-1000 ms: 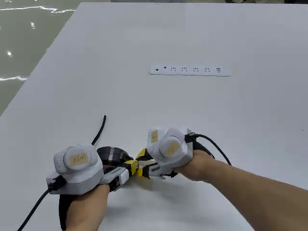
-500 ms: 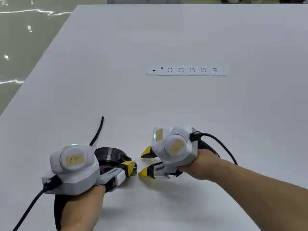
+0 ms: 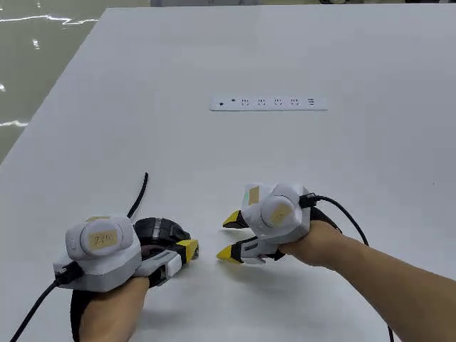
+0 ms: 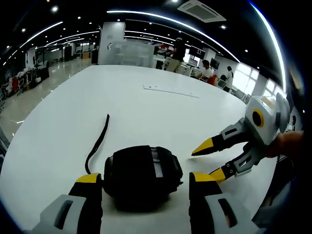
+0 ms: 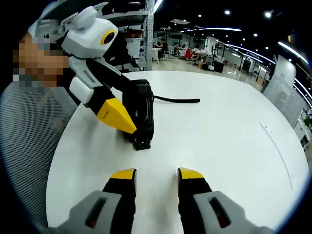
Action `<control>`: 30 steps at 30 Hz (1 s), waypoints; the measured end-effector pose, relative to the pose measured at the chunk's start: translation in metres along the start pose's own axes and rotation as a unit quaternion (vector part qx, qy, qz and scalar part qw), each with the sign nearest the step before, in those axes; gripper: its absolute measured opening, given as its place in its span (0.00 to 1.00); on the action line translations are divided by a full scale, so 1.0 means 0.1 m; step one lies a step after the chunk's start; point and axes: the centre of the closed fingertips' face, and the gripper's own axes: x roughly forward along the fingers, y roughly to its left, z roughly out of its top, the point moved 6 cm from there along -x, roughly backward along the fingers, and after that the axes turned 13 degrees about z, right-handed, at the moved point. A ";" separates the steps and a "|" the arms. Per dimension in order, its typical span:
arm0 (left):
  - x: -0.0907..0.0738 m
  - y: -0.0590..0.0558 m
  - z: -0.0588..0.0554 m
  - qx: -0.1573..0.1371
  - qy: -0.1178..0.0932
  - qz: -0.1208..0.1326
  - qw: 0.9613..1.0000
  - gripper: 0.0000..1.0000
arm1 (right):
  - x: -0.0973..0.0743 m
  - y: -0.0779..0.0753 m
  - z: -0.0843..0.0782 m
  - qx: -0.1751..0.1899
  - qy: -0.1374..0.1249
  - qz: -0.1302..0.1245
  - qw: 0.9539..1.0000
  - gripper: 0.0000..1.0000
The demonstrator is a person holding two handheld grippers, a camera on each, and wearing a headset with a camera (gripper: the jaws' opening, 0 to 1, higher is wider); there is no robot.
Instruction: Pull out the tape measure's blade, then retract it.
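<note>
here, at the near edge of a white table (image 3: 299, 164), a person's left hand (image 3: 107, 313) holds the left gripper (image 4: 146, 178), its yellow-tipped jaws clamped on either side of a black tape measure (image 4: 141, 163). the tape measure rests on the tabletop with its blade inside the case. just to the right and apart from it, the right gripper (image 3: 228, 236) sits released and empty in the right hand (image 3: 317, 246), its two jaws parted and pointing toward the case. a black strap (image 3: 139, 192) trails from the tape measure across the table, away from the person. farther back, a white power strip (image 3: 268, 103) lies flat on the table, well apart from both grippers. beyond the far edge, the left gripper view takes in an open office floor with ceiling lights and a few people.
</note>
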 end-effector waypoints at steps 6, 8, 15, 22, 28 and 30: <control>-0.02 0.03 -0.02 0.014 -0.002 -0.011 1.000 0.71 | -0.14 0.02 -0.13 0.017 -0.007 -0.017 1.000 0.35; -0.03 0.05 -0.02 0.018 -0.004 -0.010 1.000 0.71 | -0.18 0.02 -0.16 0.023 -0.010 -0.021 0.999 0.36; -0.06 0.09 -0.04 0.043 -0.009 -0.027 0.999 0.73 | -0.38 0.05 -0.29 0.039 -0.017 -0.046 0.998 0.38; -0.09 0.16 -0.07 0.074 -0.015 -0.049 0.996 0.73 | -0.55 0.11 -0.44 0.051 -0.014 -0.065 0.996 0.41; -0.11 0.22 -0.07 0.091 -0.023 -0.067 0.993 0.74 | -0.68 0.14 -0.55 0.067 -0.020 -0.084 0.994 0.43; -0.12 0.23 -0.07 0.094 -0.025 -0.073 0.993 0.74 | -0.72 0.16 -0.59 0.071 -0.019 -0.089 0.993 0.43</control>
